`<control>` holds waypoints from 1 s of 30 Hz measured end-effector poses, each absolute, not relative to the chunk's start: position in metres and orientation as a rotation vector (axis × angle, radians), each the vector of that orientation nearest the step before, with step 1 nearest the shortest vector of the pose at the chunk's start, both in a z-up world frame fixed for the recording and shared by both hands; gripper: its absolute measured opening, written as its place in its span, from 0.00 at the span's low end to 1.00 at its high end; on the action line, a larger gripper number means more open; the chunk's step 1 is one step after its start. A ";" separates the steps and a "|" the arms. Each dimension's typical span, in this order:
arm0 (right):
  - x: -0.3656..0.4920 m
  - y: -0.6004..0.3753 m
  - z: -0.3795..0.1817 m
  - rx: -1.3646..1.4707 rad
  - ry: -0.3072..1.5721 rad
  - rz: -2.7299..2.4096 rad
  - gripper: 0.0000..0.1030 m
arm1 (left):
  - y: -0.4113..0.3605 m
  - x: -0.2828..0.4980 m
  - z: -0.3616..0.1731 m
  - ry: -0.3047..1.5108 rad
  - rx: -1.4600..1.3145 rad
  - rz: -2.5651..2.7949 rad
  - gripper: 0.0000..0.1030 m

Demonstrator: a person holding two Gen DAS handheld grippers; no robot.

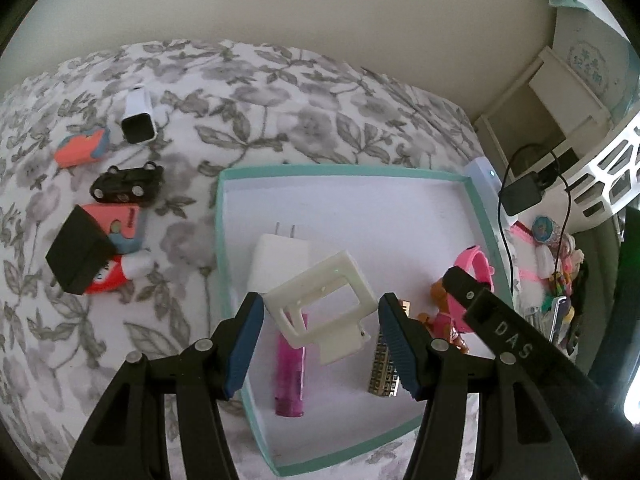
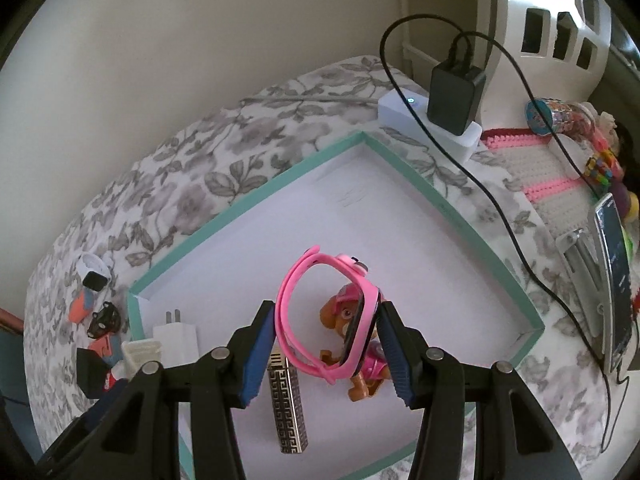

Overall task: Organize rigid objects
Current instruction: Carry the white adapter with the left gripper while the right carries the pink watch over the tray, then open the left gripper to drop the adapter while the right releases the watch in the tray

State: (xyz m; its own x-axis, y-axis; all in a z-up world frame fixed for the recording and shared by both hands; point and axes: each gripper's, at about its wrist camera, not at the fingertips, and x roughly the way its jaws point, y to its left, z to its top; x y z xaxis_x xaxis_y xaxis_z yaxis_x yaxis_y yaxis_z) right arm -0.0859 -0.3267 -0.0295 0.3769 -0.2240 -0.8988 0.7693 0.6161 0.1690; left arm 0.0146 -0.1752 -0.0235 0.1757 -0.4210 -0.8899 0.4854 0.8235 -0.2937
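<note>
Jaws grip items over teal tray [image 1: 224, 240]; floral bedspread [image 1: 280, 92] beneath.

Cream wall [image 1: 320, 8], floral bedspread [image 1: 280, 92]

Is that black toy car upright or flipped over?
Flipped over: the black toy car lies on the floral bedspread with its wheels and underside facing up.

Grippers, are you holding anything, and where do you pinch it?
Yes, both. The left gripper pinches the white plastic frame by its two outer side edges. The right gripper pinches the pink watch: band one side, screen case the other.
</note>
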 end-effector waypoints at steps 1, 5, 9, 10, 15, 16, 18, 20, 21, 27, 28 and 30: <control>-0.085 -0.326 -0.030 0.641 0.994 -0.695 0.53 | -0.176 0.014 -0.024 1.236 0.067 -0.641 0.60; -0.085 -0.325 -0.031 0.643 0.997 -0.699 0.53 | -0.175 0.016 -0.030 1.261 0.052 -0.641 0.60; -0.083 -0.324 -0.033 0.630 1.011 -0.696 0.53 | -0.174 0.017 -0.032 1.266 0.054 -0.638 0.60; -0.083 -0.324 -0.033 0.632 1.015 -0.694 0.53 | -0.174 0.017 -0.032 1.268 0.059 -0.639 0.60; -0.081 -0.324 -0.036 0.634 1.030 -0.688 0.53 | -0.174 0.018 -0.035 1.278 0.067 -0.635 0.60; -0.081 -0.324 -0.036 0.635 1.033 -0.688 0.53 | -0.173 0.018 -0.035 1.279 0.068 -0.632 0.60; -0.081 -0.324 -0.037 0.633 1.034 -0.688 0.53 | -0.172 0.019 -0.035 1.278 0.070 -0.629 0.60; -0.081 -0.324 -0.037 0.633 1.035 -0.687 0.53 | -0.172 0.019 -0.034 1.280 0.072 -0.630 0.60; -0.080 -0.324 -0.037 0.633 1.035 -0.686 0.53 | -0.172 0.018 -0.034 1.280 0.074 -0.631 0.60; -0.080 -0.323 -0.037 0.633 1.038 -0.687 0.54 | -0.173 0.018 -0.033 1.278 0.090 -0.631 0.61; -0.079 -0.323 -0.037 0.631 1.040 -0.686 0.54 | -0.173 0.018 -0.032 1.278 0.087 -0.633 0.61; -0.079 -0.322 -0.038 0.629 1.043 -0.685 0.55 | -0.172 0.019 -0.031 1.277 0.081 -0.636 0.61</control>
State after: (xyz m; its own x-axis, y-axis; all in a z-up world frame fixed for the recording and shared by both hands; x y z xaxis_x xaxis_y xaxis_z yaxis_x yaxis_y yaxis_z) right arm -0.0788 -0.3224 -0.0379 0.3399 -0.2047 -0.9179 0.7608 0.6336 0.1404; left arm 0.0187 -0.1718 -0.0312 0.1441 -0.3972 -0.9064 0.4845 0.8270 -0.2853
